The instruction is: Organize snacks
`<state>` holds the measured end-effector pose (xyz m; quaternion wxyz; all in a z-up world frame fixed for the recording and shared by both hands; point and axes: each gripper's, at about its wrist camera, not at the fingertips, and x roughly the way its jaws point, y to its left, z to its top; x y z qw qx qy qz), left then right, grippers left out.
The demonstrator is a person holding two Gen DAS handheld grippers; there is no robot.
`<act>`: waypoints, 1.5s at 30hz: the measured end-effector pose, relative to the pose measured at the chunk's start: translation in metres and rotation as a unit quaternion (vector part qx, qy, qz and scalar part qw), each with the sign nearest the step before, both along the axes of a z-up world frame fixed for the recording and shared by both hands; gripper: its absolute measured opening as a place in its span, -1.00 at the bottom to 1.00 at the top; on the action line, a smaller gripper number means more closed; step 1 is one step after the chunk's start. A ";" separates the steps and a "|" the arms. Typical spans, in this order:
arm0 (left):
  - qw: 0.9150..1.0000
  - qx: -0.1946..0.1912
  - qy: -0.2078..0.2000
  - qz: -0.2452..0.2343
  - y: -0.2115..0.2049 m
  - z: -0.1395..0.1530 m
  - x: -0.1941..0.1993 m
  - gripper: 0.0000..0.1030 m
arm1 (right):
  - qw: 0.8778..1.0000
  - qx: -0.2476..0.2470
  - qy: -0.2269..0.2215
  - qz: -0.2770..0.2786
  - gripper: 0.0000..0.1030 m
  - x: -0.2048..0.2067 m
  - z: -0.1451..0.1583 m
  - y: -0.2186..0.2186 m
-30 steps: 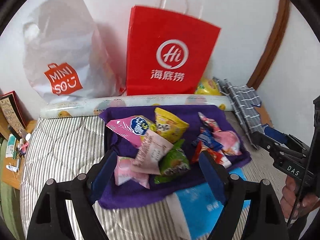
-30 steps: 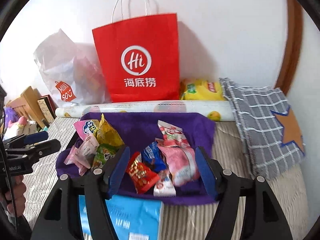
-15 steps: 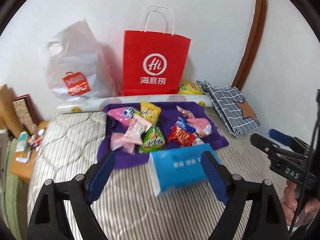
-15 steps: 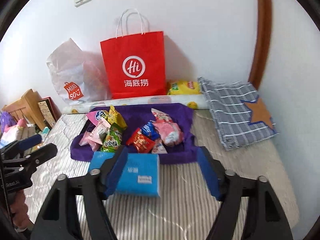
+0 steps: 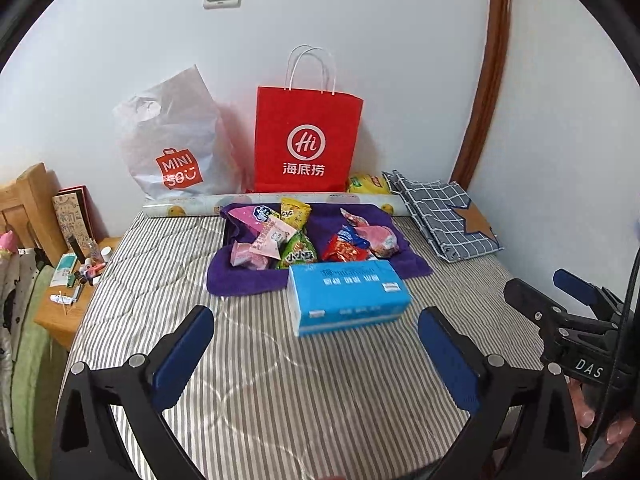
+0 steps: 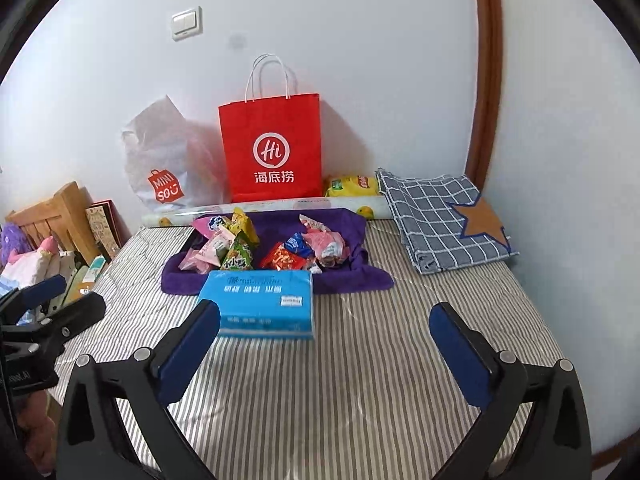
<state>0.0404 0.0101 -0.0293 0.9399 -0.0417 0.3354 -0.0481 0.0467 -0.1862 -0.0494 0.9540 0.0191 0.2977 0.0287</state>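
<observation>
Several snack packets lie in two heaps on a purple towel [image 5: 248,280] [image 6: 352,276] spread over a shallow tray: pink, yellow and green ones [image 5: 276,236] [image 6: 224,244] on the left, red, blue and pink ones [image 5: 360,240] [image 6: 308,248] on the right. A blue tissue pack [image 5: 348,296] [image 6: 260,300] lies just in front. My left gripper [image 5: 316,328] hovers over the striped bed well short of the pack, its jaws opening wide with nothing between them. My right gripper [image 6: 326,326] is likewise back from the pack, jaws opening and empty.
A red paper bag [image 5: 308,140] [image 6: 274,152], a white plastic bag [image 5: 172,144] and a rolled sheet [image 5: 192,204] stand along the back wall. A folded checked cloth [image 5: 440,216] [image 6: 440,216] lies at the right. A cluttered bedside table [image 5: 72,280] is at the left.
Both grippers have pulled back and risen from the tray, so the towel, snacks and tissue pack look smaller and farther. Their jaws stand wider apart than before.
</observation>
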 end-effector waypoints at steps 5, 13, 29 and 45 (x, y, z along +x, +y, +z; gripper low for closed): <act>1.000 -0.001 -0.008 -0.001 -0.005 0.003 -0.017 1.00 | 1.000 -0.005 -0.009 -0.006 1.00 -0.024 0.005 -0.004; 1.000 0.003 -0.016 0.002 -0.010 0.008 -0.031 1.00 | 1.000 0.008 -0.009 -0.019 1.00 -0.038 0.008 -0.015; 1.000 0.011 -0.017 0.004 -0.013 0.011 -0.038 1.00 | 0.999 0.003 -0.008 -0.035 1.00 -0.045 0.007 -0.019; 1.000 0.009 -0.017 0.005 -0.014 0.011 -0.040 1.00 | 0.999 0.006 -0.012 -0.040 1.00 -0.048 0.007 -0.020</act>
